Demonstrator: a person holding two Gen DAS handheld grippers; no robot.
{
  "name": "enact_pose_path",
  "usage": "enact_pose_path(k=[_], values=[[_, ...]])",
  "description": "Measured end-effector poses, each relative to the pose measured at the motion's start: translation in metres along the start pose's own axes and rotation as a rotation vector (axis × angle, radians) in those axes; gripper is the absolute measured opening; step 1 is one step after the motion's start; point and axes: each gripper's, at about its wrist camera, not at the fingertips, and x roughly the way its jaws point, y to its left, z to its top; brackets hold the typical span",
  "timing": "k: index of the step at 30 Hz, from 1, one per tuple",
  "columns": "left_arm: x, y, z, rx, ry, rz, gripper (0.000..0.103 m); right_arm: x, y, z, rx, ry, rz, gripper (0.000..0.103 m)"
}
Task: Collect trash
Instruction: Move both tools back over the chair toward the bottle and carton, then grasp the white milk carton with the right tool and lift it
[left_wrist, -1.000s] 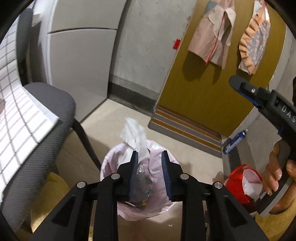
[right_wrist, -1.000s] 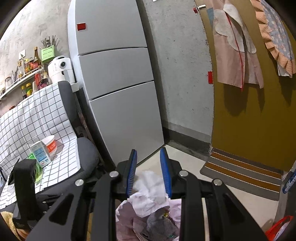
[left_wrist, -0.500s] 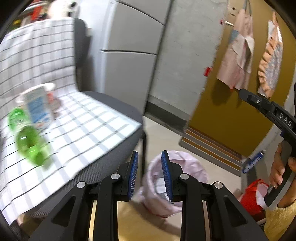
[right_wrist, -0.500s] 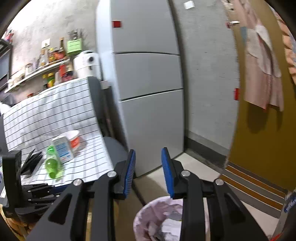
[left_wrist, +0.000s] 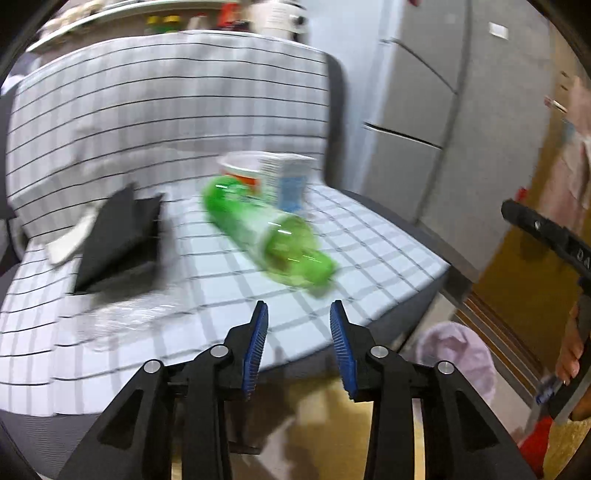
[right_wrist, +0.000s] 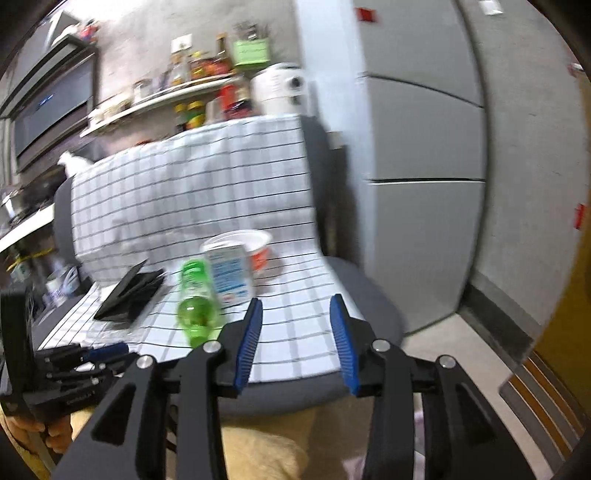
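Both grippers face trash on a checked cloth, jaws parted and empty.

Left wrist view: we see the left gripper (left_wrist: 298, 339), its jaws having just widened, with the green bottle (left_wrist: 266, 236) lying ahead and a carton (left_wrist: 290, 182) behind it; the pink trash bag (left_wrist: 458, 354) sits low right; printing is blurred.
Right wrist view: the right gripper (right_wrist: 295, 341) has likewise just widened; the bottle (right_wrist: 195, 302) lies ahead-left beside the carton (right_wrist: 231, 275), its label unreadable.

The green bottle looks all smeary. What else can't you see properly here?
- Bottle: label blurred, left view.
- Carton: print too blurry, right view.
- Bin bag: contents hidden behind the chair edge, left view.
- Black case: what it is, blurred, both views.
- Shelf jars: too small and blurred, right view.
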Motion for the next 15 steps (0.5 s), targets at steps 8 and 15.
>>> enact_pose_path(k=[8, 15], values=[[-0.004, 0.052, 0.029, -0.062, -0.074, 0.160, 0.050, 0.067, 0.041, 0.019, -0.088, 0.055, 0.111, 0.048], [0.010, 0.072, 0.047, -0.079, -0.082, 0.208, 0.050, 0.133, 0.061, 0.046, -0.111, 0.082, 0.162, 0.070]])
